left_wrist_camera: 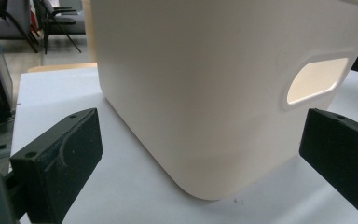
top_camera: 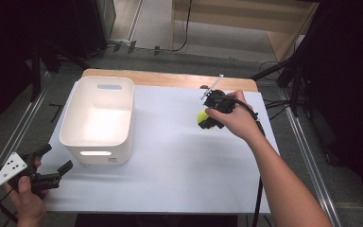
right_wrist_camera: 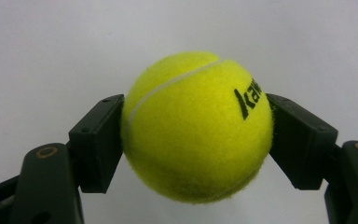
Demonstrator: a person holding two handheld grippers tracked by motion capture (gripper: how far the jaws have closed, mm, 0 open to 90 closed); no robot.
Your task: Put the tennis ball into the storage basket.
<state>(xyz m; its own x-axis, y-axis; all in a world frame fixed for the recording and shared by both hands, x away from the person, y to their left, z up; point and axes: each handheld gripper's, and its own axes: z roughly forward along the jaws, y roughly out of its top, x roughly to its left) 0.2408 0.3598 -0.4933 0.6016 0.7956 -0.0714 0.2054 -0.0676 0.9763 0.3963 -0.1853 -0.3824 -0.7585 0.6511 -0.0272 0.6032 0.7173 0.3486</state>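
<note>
On my right gripper both black pads press against the sides of a yellow tennis ball, one on each flank, so the jaws are closed on it and the ball sits squarely between them with its white seam curving over the top and black lettering on its right face. Under the ball I see plain white tabletop. From the high view that right gripper sits toward the far right part of the white table, the ball showing as a yellow spot just left of my right hand, whose forearm runs in from the near right edge; whether the ball touches the surface or hangs just above it I cannot tell. My left gripper has its pads spread wide with nothing between them, and it looks straight at a rounded near corner of the white bin, a handle slot cut in the wall to the right. In the high view the left gripper hovers at the near left corner of the table in my left hand, just near and left of the bin, not touching it. The bin stands upright on the left half of the table, well apart from the ball.
</note>
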